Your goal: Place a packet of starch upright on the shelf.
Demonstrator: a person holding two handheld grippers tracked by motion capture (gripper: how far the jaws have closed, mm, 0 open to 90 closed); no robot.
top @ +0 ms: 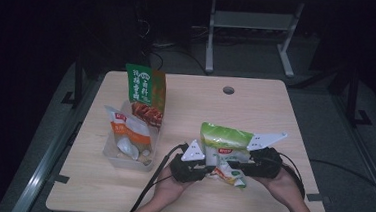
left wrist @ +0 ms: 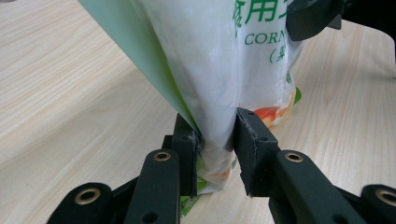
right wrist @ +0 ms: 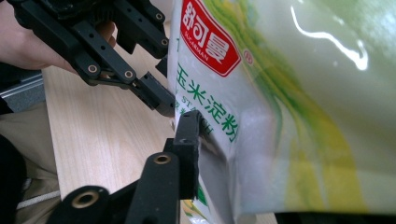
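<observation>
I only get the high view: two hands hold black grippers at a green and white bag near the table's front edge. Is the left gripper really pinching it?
Observer: Yes. In the left gripper view, the left gripper has both pads pressed on a narrow, squeezed part of the bag.
Operator: And the right one?
Observer: In the right gripper view, the bag lies between the jaws of the right gripper. One jaw sits at its printed face and the other is hidden behind it, so I cannot tell if it grips.
Operator: What is printed on it?
Observer: A red logo above green Chinese characters. The left gripper view also shows the letters CORN.
</observation>
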